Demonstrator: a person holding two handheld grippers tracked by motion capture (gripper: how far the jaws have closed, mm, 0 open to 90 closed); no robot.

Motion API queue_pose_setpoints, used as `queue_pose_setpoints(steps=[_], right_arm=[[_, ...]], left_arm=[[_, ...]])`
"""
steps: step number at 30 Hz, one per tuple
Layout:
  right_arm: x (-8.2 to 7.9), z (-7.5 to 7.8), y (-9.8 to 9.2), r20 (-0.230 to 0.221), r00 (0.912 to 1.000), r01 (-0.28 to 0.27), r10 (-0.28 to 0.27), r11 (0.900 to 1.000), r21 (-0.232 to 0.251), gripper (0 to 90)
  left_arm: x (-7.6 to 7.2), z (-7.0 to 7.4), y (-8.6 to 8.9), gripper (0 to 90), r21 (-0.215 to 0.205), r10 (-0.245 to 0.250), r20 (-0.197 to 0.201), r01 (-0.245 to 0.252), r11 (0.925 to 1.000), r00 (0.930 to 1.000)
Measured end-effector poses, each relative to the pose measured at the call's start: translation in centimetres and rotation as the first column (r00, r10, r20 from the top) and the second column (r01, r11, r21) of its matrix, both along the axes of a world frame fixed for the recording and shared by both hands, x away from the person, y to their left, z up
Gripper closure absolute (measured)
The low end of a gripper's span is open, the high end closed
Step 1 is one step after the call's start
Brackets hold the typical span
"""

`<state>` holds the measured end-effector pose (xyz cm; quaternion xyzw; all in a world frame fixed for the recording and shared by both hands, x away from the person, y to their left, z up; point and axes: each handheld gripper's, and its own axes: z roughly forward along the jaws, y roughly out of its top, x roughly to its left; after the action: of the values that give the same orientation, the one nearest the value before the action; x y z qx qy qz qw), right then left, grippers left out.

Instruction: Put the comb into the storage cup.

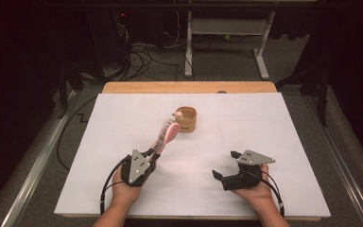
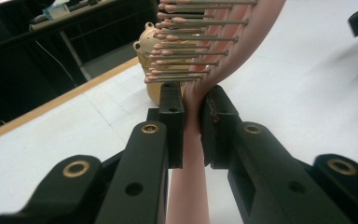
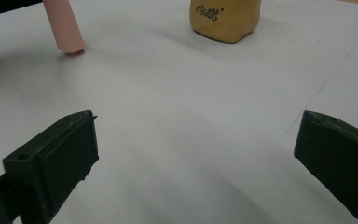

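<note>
Your left claw (image 1: 157,150) is clamped on the handle of the pink hairbrush (image 1: 166,134). In the left gripper view both pads press flat against the narrow neck of the handle (image 2: 192,119), just below where the bristles (image 2: 191,46) begin. The brush is lifted off the bench (image 1: 123,189) at its head and slopes up and away from your left hand (image 1: 125,189), toward the far edge; its rounded handle end (image 3: 65,25) comes down close to the white surface, seen at the top left of the right gripper view, though you cannot tell from here whether it touches. The bristles face the left edge of the bench.

The small tan wooden cup (image 1: 185,118) stands upright just beyond the tip of the brush head, near the middle of the bench and somewhat toward the far edge. A little rounded figure sits at its rim on the side nearest the brush; whether brush and cup touch cannot be told.

Your right claw (image 1: 226,166) is spread wide with nothing between the jaws. It rests low over the near right part of the bench, in your right hand (image 1: 255,189), well apart from brush and cup, pointing toward the left edge.
</note>
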<state>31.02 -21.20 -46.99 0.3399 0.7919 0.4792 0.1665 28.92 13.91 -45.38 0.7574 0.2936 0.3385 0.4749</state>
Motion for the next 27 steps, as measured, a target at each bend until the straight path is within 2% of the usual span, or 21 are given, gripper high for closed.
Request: queue_pose_setpoints(steps=[5,7,12,21,27], right_arm=[[0.0,0.0,0.5,0.017,0.9997,-0.016,0.016,1.000,0.021,1.8],[0.0,0.0,0.7,0.008,0.9997,-0.024,0.024,0.999,0.022,1.8],[0.1,0.0,1.2,0.017,0.9989,-0.044,0.043,0.998,0.034,1.4],[0.1,0.8,2.6,0.017,0.9966,-0.082,0.081,0.994,0.072,0.3],[0.3,1.4,3.6,0.029,0.9954,-0.094,0.092,0.993,0.076,0.2]], left_arm=[[-0.1,0.0,-0.1,80.8,-0.014,-0.003,-0.001,0.003,0.9999,1.0000],[-0.1,0.1,-0.1,80.8,-0.019,-0.006,-0.002,0.006,0.9998,1.0000],[-0.3,0.1,-0.4,80.7,-0.010,-0.007,0.008,0.007,0.9999,0.9999],[-0.4,0.1,-0.7,80.8,-0.015,-0.011,0.014,0.011,0.9998,0.9998],[-0.4,0.1,-0.9,80.8,-0.008,-0.016,0.015,0.016,0.9998,0.9998]])
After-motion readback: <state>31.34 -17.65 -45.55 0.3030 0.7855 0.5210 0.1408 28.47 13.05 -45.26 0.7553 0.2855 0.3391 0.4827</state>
